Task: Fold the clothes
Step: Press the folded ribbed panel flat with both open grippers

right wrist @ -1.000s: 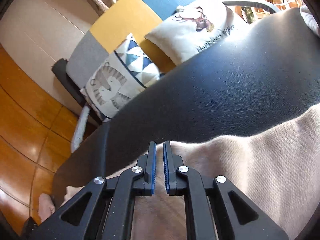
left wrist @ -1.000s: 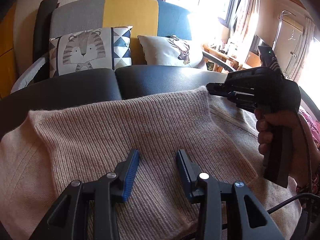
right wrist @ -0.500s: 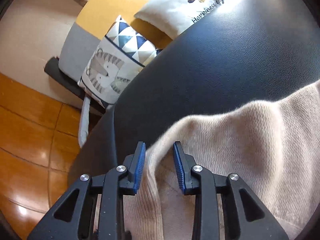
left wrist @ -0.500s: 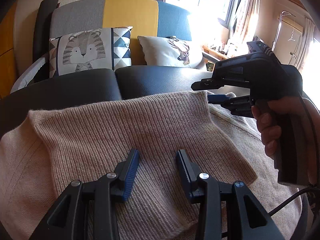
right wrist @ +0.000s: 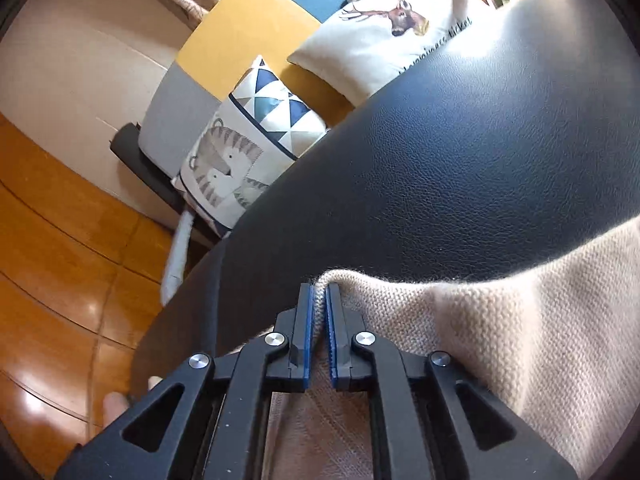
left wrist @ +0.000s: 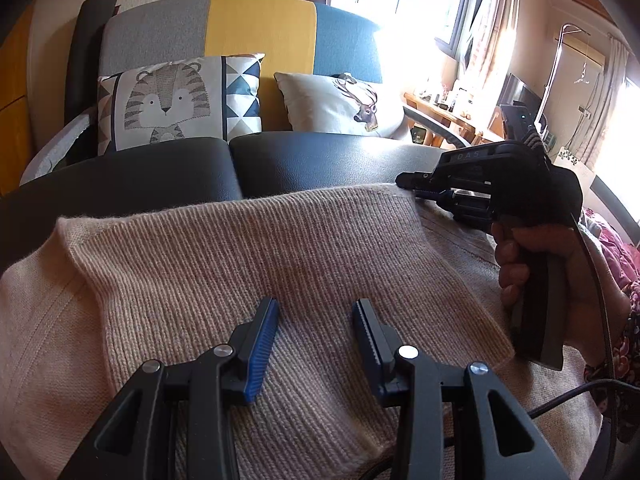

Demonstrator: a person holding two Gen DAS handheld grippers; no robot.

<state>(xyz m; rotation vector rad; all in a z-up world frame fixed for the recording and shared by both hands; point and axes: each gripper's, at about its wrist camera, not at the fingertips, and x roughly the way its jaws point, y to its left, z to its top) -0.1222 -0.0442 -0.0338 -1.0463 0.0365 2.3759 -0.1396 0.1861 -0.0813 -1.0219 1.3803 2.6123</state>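
Right gripper pinches a beige sweater's corner on a black leather seat

The right gripper [right wrist: 318,300] is closing, pads squeezing the far-right corner of the beige knit sweater [left wrist: 248,264] on the black leather cushion [right wrist: 460,152]. The left gripper [left wrist: 314,312] hovers near, jaws wide, gripping nothing.

The left gripper [left wrist: 314,336] hangs tilted down with its jaws apart and nothing between them, while the right gripper [right wrist: 318,300], held in a hand [left wrist: 560,268], is closing its jaws on knit fabric.
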